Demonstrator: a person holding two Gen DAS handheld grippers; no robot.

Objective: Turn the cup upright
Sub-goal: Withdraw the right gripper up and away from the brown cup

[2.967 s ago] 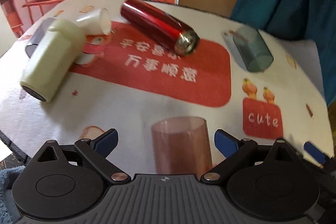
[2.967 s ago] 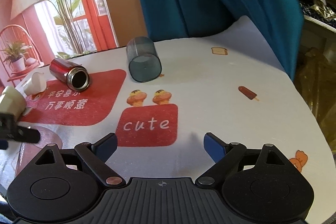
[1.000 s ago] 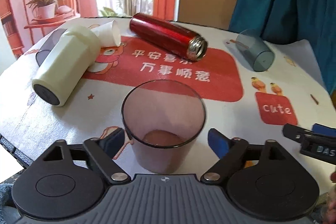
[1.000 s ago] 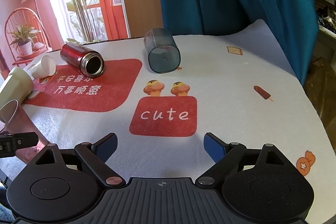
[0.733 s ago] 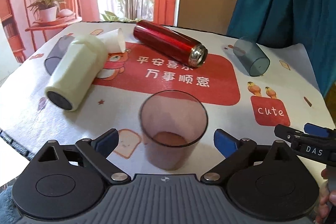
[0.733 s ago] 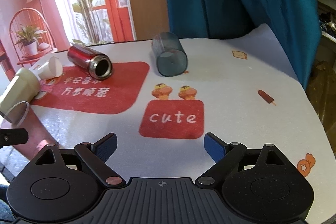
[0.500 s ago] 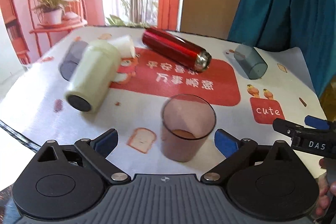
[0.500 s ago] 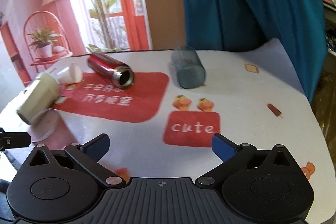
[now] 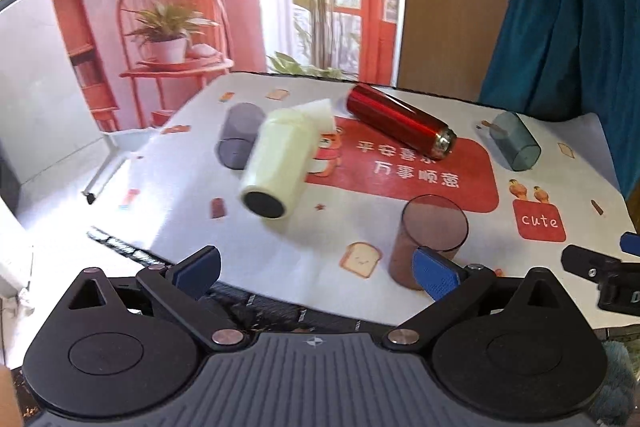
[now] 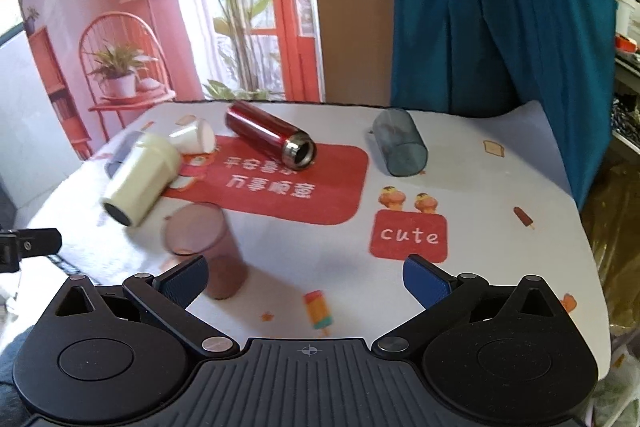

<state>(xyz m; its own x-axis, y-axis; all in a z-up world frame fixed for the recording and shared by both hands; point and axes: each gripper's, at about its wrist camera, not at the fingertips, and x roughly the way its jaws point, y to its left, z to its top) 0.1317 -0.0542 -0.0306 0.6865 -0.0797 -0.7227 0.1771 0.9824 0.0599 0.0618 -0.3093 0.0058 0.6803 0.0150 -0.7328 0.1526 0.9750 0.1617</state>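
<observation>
Okay, brown cup stands upright at 6 o'clock near the table edge, both left gripper and right gripper wide and empty, so a stray finger swing could topple it off.

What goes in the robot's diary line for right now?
pink cup: upright on table, free | left tongs: open, empty | right tongs: open, empty | red bottle, teal cup: on their sides

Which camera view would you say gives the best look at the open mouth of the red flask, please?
The right wrist view: the red flask lies with its open mouth turned toward the camera. The left wrist view shows it side-on, with only the metal rim.
</observation>
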